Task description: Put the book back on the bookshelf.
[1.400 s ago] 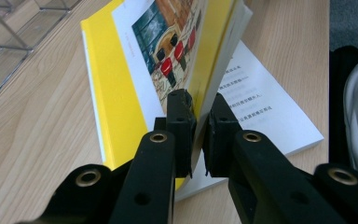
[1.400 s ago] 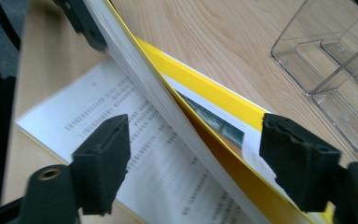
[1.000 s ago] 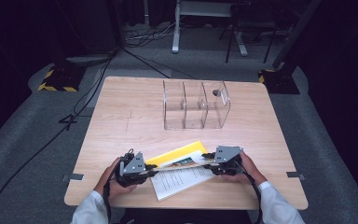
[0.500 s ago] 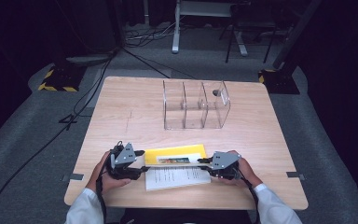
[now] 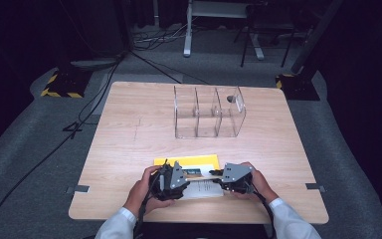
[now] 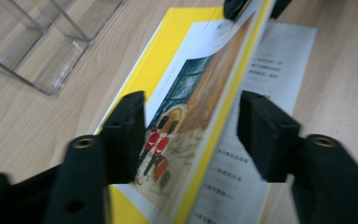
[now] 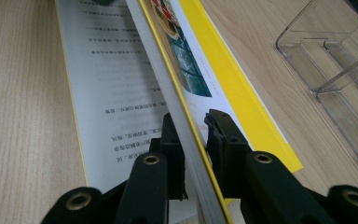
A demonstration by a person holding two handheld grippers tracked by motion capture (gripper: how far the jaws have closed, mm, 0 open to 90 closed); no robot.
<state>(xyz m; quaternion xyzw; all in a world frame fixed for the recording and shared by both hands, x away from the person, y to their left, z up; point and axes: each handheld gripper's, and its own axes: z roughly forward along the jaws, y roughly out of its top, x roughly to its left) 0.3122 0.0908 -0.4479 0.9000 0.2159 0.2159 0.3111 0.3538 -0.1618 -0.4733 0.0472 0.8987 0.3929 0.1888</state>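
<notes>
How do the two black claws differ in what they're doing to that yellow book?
The right gripper pinches a raised bundle of pages of the yellow book; the left gripper stands open astride the book, and its jaws have just been closing. Both face each other from opposite ends of the book.

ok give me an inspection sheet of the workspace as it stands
surface: wooden table, bare apart from the items below
job's things: yellow book lying open at the near edge, a block of pages raised on edge above a flat text page
clutter: clear three-compartment organizer mid-table, apart from the book
grippers: right gripper shut on the raised pages; left gripper open, its fingers astride the same pages without pressing, jaws just been closing
cables: a cable runs across the floor left of the table
surroundings: grey carpet, dark room, black and yellow striped base at back left
</notes>
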